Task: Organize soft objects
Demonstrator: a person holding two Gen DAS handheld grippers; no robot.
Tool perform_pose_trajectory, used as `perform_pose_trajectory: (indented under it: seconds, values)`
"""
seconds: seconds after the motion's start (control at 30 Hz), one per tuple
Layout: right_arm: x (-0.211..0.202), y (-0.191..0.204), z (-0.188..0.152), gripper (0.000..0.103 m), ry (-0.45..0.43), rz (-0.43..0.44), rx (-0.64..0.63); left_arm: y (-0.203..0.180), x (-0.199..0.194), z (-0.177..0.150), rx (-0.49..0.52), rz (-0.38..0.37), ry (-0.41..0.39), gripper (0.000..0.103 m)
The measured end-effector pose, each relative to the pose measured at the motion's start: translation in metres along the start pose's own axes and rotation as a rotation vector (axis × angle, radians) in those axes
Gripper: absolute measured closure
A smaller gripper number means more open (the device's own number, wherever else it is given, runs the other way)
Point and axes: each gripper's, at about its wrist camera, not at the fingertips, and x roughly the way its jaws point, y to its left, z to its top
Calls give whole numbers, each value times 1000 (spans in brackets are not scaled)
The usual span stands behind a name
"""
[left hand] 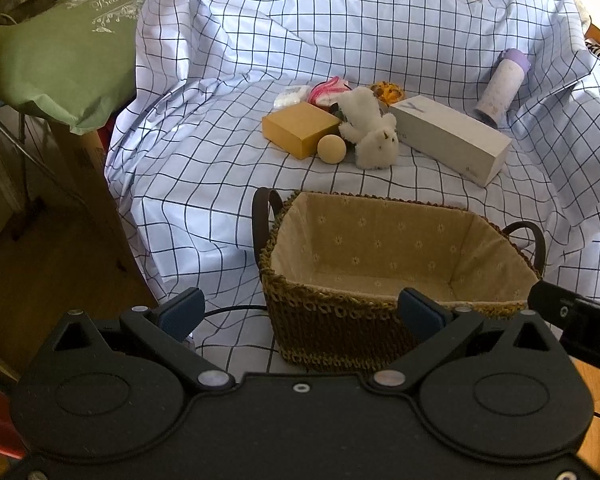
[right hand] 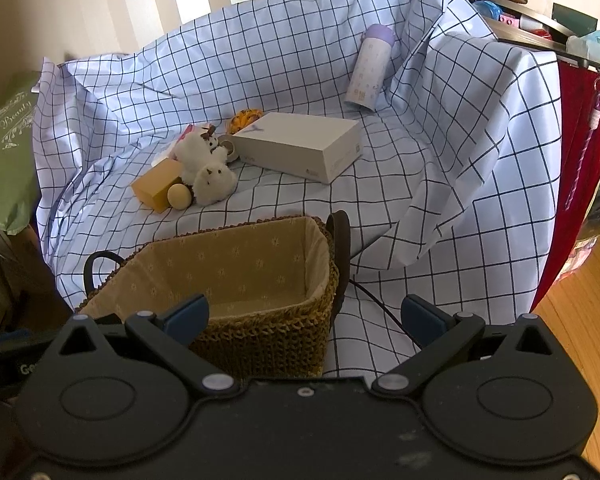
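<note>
The left gripper (left hand: 300, 314) gapes before the lined basket (left hand: 396, 300) (seemingly empty), plush toy (left hand: 374, 134) beyond.

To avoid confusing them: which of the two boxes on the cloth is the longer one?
The pale grey box, right of the white plush toy; the yellow box on the left is shorter.

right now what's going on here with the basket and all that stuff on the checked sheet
Nothing is being held yet. The left gripper and right gripper both hang open in front of the lined wicker basket, which has nothing in it. Behind it on the sheet lie a white plush toy, a yellow block, a ball, a white box and a purple-capped bottle.
</note>
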Motion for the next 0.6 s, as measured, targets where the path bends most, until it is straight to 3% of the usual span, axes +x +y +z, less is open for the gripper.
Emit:
perform_pose_trajectory:
  seconds: [0.6]
  values:
    - [8,-3,-1,0,13,-9,7,-5,6,-1,38,-35,34,3]
